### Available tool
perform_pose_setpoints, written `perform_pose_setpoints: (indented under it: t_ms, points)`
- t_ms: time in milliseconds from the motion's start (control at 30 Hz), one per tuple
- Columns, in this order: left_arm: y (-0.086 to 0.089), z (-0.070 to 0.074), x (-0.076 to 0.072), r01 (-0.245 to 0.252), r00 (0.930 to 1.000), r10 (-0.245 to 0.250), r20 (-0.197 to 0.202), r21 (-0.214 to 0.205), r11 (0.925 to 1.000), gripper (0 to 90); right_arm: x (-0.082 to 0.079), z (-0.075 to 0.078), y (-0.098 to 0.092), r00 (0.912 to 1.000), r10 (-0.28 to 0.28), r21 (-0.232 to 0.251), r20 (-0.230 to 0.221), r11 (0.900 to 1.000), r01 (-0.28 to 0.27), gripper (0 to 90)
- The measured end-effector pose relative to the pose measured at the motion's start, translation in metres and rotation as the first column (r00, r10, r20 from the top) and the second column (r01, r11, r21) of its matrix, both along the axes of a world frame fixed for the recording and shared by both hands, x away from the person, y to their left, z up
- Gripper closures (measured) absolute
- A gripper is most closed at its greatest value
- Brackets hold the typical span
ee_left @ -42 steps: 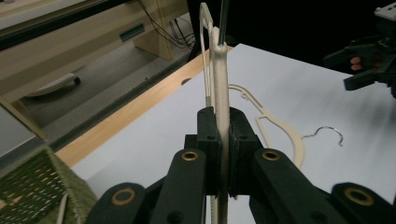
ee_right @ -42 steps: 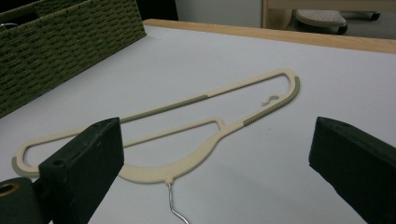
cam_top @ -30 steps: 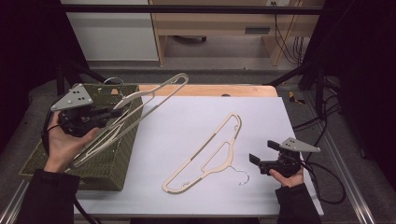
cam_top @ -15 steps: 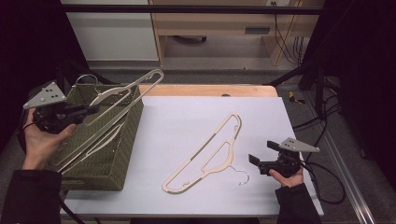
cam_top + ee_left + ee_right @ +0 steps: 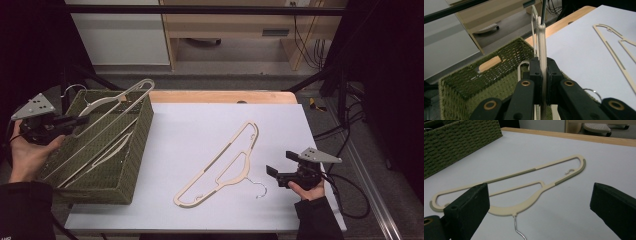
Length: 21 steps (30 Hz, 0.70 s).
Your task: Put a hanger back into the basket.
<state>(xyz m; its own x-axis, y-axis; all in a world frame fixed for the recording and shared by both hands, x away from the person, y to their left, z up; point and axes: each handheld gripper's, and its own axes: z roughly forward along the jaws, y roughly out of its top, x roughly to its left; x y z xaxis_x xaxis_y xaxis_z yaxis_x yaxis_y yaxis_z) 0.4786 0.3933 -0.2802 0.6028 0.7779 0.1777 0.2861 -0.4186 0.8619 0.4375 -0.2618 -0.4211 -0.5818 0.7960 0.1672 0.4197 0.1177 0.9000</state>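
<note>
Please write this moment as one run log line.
left gripper: shut on hanger over basket | right gripper: open near table hanger

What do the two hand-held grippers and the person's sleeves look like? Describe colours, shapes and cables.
Both the left gripper and the right gripper are black, each topped by a grey three-cornered plate. The left gripper's linkage arms carry brass-coloured pivot rings. A black cable trails from the right gripper. The sleeves are dark.

A cream plastic hanger (image 5: 107,112) with olive grip strips stands tilted over the green wicker basket (image 5: 135,150), its lower end down inside and its upper end poking above the far rim. A matching hanger (image 5: 222,162) lies flat well right of the basket, wire hook toward the near side.
</note>
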Motion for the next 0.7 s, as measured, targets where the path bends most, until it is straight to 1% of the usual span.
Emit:
perform_pose_setpoints:
  t_ms: [33, 133, 167, 233, 267, 300, 333, 367, 400, 467, 500, 533, 567, 600, 633, 667, 700]
  points:
    - [0.003, -0.002, 0.001, -0.001, 0.9999, 0.001, 0.011, 0.001, 1.0, 85.5, 0.0, 0.0, 0.0, 1.0, 0.0, 0.0, 0.0, 1.0, 0.0, 3.1]
    - [0.01, -0.006, 0.001, -0.016, 0.9999, 0.016, 0.001, 0.017, 0.9997, 85.5, 0.0, -0.001, 0.0, 1.0, 0.0, -0.005, 0.001, 1.0, 0.0, 3.1]
    - [0.012, -0.008, 0.001, -0.017, 0.9998, 0.017, -0.009, 0.017, 0.9997, 85.5, 0.001, -0.001, 0.0, 1.0, 0.002, -0.007, 0.003, 1.0, -0.002, 3.1]
    - [0.015, -0.011, 0.001, -0.025, 0.9996, 0.025, -0.014, 0.015, 0.9996, 85.5, 0.001, -0.001, 0.0, 1.0, 0.008, -0.008, 0.002, 0.9999, -0.008, 3.1]
    - [0.016, -0.012, 0.001, -0.025, 0.9996, 0.026, -0.015, 0.022, 0.9994, 85.5, 0.001, -0.001, 0.0, 1.0, 0.008, -0.007, 0.002, 0.9999, -0.008, 3.2]
    - [0.016, -0.013, 0.001, -0.029, 0.9995, 0.029, -0.013, 0.016, 0.9995, 85.5, 0.001, -0.001, 0.0, 1.0, 0.008, -0.009, 0.004, 0.9999, -0.008, 3.2]
    - [0.016, -0.014, 0.001, -0.026, 0.9996, 0.026, -0.009, 0.019, 0.9995, 85.6, 0.001, -0.001, 0.0, 1.0, 0.008, -0.008, 0.003, 0.9999, -0.008, 3.2]
    - [0.016, -0.015, 0.001, -0.028, 0.9996, 0.028, -0.007, 0.027, 0.9992, 85.6, 0.001, -0.001, 0.0, 1.0, 0.008, -0.009, 0.004, 0.9999, -0.008, 3.2]
    - [0.016, -0.015, 0.002, -0.026, 0.9996, 0.027, -0.011, 0.052, 0.9983, 85.5, 0.001, -0.001, 0.0, 1.0, 0.007, -0.008, 0.002, 0.9999, -0.007, 3.3]
    - [0.015, -0.018, 0.003, -0.04, 0.9991, 0.041, -0.011, 0.081, 0.9959, 85.5, 0.001, -0.001, 0.001, 1.0, 0.005, -0.005, 0.001, 1.0, -0.005, 3.3]
    - [0.015, -0.019, 0.004, -0.048, 0.9987, 0.049, -0.011, 0.082, 0.9955, 85.5, 0.001, -0.001, 0.001, 1.0, 0.004, -0.006, -0.001, 1.0, -0.004, 3.3]
    - [0.014, -0.021, 0.005, -0.054, 0.9985, 0.054, 0.0, 0.083, 0.9951, 85.6, 0.001, -0.001, 0.001, 1.0, 0.004, -0.007, -0.001, 1.0, -0.004, 3.3]
    - [0.012, -0.024, 0.006, -0.046, 0.9989, 0.045, 0.008, 0.084, 0.9954, 85.6, 0.001, -0.001, 0.001, 1.0, 0.006, -0.01, 0.002, 0.9999, -0.006, 3.3]
    - [0.012, -0.026, 0.006, -0.047, 0.9987, 0.048, -0.013, 0.105, 0.9934, 85.5, 0.001, -0.001, 0.001, 1.0, 0.006, -0.009, 0.001, 0.9999, -0.006, 3.3]
    - [0.01, -0.029, 0.007, -0.047, 0.9989, 0.048, -0.002, 0.101, 0.9937, 85.5, 0.0, -0.001, 0.001, 1.0, 0.005, -0.007, -0.003, 1.0, -0.005, 3.3]
    - [0.009, -0.034, 0.007, -0.056, 0.9981, 0.059, -0.018, 0.121, 0.9911, 85.5, 0.0, -0.001, 0.001, 1.0, 0.005, -0.004, -0.002, 1.0, -0.005, 3.3]
    - [0.009, -0.039, 0.009, -0.066, 0.9976, 0.068, -0.014, 0.119, 0.9907, 85.5, 0.0, -0.001, 0.001, 1.0, 0.005, -0.004, -0.002, 1.0, -0.005, 3.3]
